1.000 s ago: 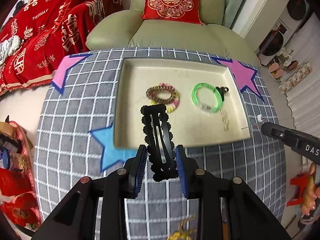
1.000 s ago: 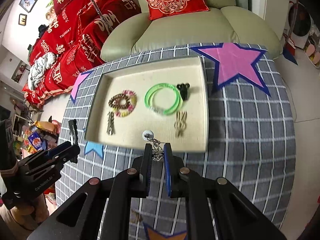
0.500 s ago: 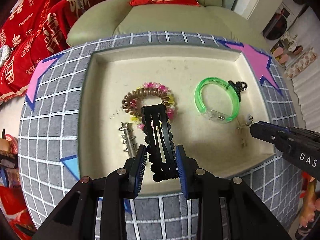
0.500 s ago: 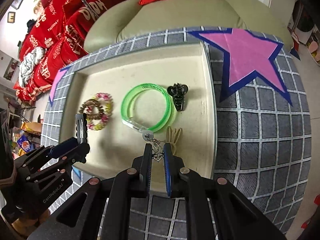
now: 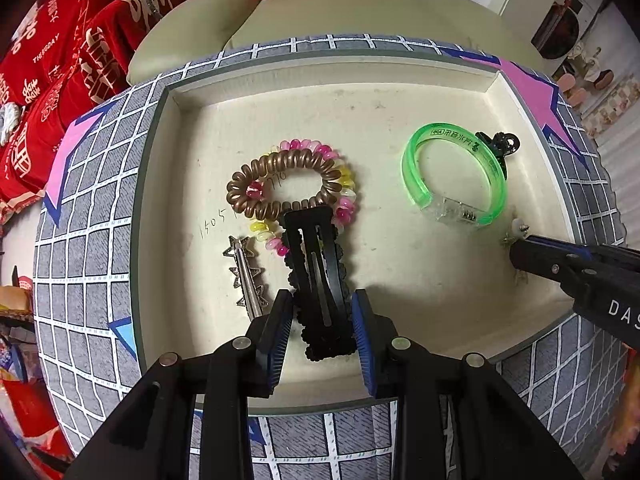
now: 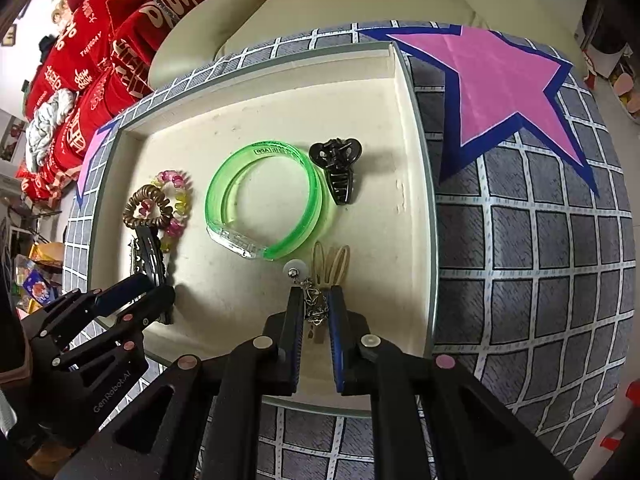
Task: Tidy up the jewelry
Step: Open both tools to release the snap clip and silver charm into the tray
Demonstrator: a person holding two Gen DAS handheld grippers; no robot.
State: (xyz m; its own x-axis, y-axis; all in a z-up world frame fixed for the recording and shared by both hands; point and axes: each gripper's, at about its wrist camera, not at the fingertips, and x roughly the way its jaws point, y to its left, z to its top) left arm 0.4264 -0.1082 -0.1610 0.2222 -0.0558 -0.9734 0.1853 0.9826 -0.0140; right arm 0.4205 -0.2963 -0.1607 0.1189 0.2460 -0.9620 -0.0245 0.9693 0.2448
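Left wrist: left gripper (image 5: 323, 326) clamps black hair clip (image 5: 318, 272) over tray (image 5: 360, 76); right gripper (image 6: 314, 312) pinches earring (image 6: 312, 300)

Your left gripper (image 5: 322, 334) clamps the black hair clip (image 5: 316, 276) above the cream tray (image 5: 360, 92), tip over the brown coil tie (image 5: 276, 184) and beaded bracelet (image 5: 344, 196). Left of it lies the silver star clip (image 5: 246, 276). Far right, the green bangle (image 5: 456, 176) touches a black claw clip (image 5: 500, 146); your right gripper (image 5: 520, 248) enters near right.
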